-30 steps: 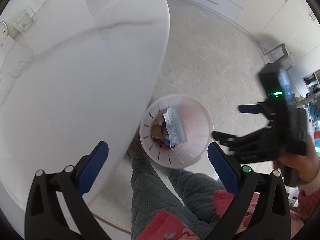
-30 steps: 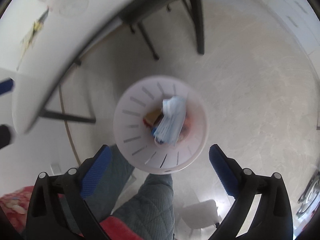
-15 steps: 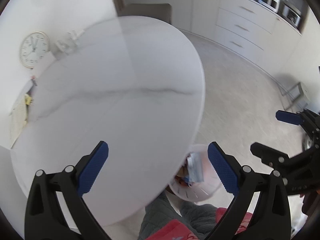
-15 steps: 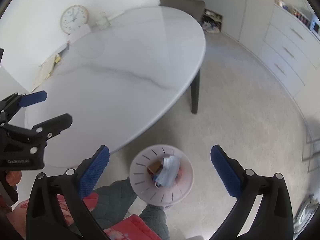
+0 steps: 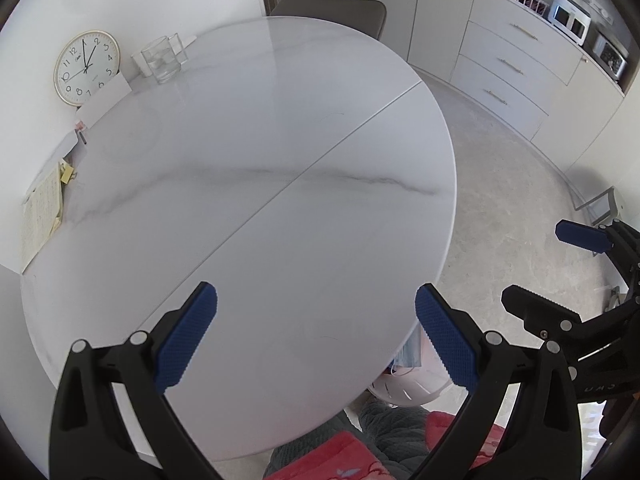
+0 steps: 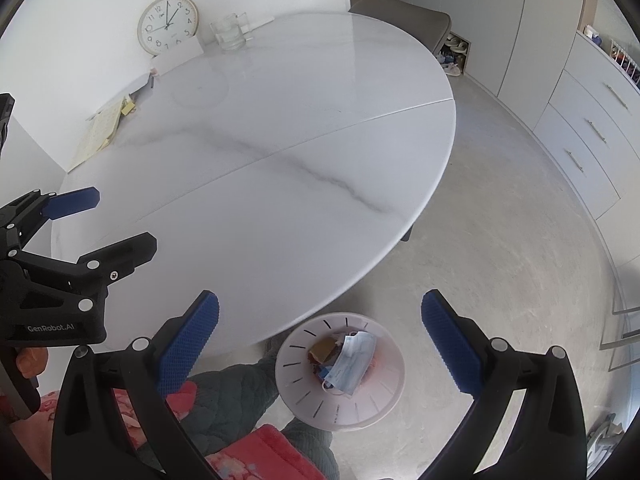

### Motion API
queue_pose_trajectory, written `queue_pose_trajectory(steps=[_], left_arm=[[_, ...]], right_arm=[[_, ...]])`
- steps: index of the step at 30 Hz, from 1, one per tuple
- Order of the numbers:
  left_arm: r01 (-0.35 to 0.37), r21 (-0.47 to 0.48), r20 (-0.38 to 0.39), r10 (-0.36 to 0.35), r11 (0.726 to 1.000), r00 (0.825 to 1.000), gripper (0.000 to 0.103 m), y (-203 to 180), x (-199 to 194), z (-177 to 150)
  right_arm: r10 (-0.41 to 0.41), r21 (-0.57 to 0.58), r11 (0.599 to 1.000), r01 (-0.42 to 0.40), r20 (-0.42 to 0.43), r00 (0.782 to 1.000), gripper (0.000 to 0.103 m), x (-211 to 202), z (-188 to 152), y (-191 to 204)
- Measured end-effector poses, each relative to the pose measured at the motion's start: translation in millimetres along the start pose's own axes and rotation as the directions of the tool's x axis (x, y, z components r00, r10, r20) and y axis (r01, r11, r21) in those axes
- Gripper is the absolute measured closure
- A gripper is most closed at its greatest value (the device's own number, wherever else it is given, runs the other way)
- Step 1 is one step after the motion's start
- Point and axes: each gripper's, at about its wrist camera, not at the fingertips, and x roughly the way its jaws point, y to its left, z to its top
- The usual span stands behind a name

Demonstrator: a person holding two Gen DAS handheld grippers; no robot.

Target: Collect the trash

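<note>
A: Since both views look down across the marble table [image 5: 280,184], note it first: bare over its middle and near edge, so nothing on that part reads as litter

B: Agreed. Far side only: clock [image 6: 168,24] leaning at the wall, glass mug [image 6: 229,34], papers [image 6: 100,136] along the left rim. Those look kept, not thrown out, in my judgement

A: Waste bin [image 6: 340,368] sits on the floor just beside the table's near edge, beside the person's knees [image 6: 236,392]. Likely parked there so scraps can go straight off the edge and down

B: Contents: a blue face mask [image 6: 350,362] lying on top, a brown scrap [image 6: 324,346] beside it. Trash is in the bin, then

A: Left gripper [image 5: 316,336] hangs over the near tabletop, fingers wide apart, nothing between the blue pads [image 5: 186,338]

B: Right gripper [image 6: 320,340] hangs above the bin and the table rim, fingers [image 6: 450,346] equally spread, empty. Both held high, I would guess for a sweep of the surface; task looks close to finished
</note>
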Motion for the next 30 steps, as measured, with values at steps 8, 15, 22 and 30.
queue_pose_trajectory(steps=[8, 15, 22, 30], left_arm=[[0.029, 0.010, -0.009, -0.029, 1.000, 1.000, 0.008, 15.0, 10.5, 8.3], [0.016, -0.018, 0.058, -0.015, 1.000, 0.998, 0.008, 27.0, -2.0, 14.2], [-0.029, -0.085, 0.186, 0.044, 0.996, 0.982, 0.008, 50.1, -32.1, 32.2], [-0.094, -0.190, 0.262, 0.143, 0.977, 0.954, 0.008, 83.4, -61.3, 56.1]], right_arm=[[-0.007, 0.000, 1.000, 0.007, -0.003, 1.000, 0.002, 4.6, 5.6, 9.3], [-0.024, 0.005, 1.000, 0.024, 0.057, 0.998, 0.002, -7.2, 17.5, 13.6], [-0.007, -0.037, 0.999, 0.016, 0.222, 0.975, 0.002, -41.2, 47.7, 23.8], [0.022, -0.138, 0.990, 0.025, 0.331, 0.944, 0.002, -69.3, 94.0, 46.1]])
